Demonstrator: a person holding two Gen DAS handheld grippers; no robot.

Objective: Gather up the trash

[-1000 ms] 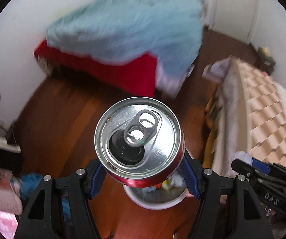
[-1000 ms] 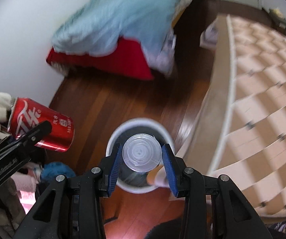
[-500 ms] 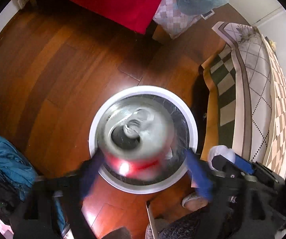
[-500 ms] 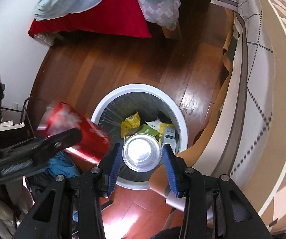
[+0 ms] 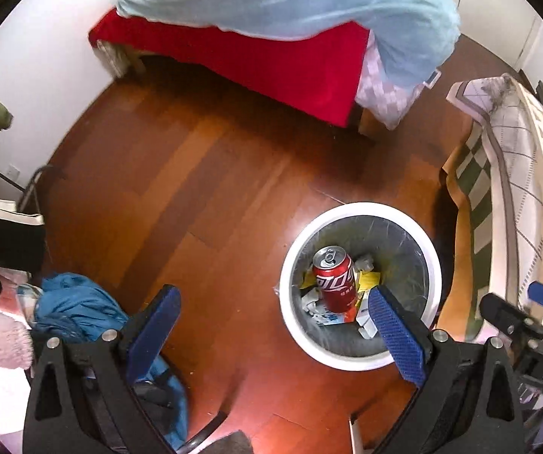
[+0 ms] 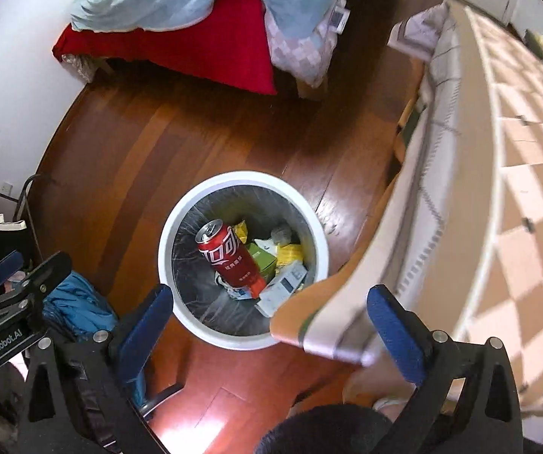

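A: Item one, left gripper [image 5: 273, 335]. Condition?

B: Jaws spread wide, nothing between the blue pads. It hangs above the wooden floor [image 5: 203, 196], just left of the trash bin [image 5: 362, 210].

A: Item two, right gripper [image 6: 271, 331].

B: Likewise wide apart and empty, held over the near rim of the bin. A draped bedcover edge [image 6: 328, 302] crosses the view between its fingers.

A: Item three, the trash itself.

B: Red soda can [image 5: 335, 279], lying tilted inside the bin, top end up toward the wall of the liner, resting on yellow wrappers [image 6: 290, 253], a green carton [image 6: 262, 257] and paper scraps. I cannot make out a clear cup or lid among them.

A: Step in hand, as you judge it?

B: Drop-off looks complete; both tools are free for the next pickup. Advice: lift both clear of the rim before turning, keep the jaws apart, and steer the left one wide of the blue cloth [image 5: 78, 306] heaped on the floor beside it.
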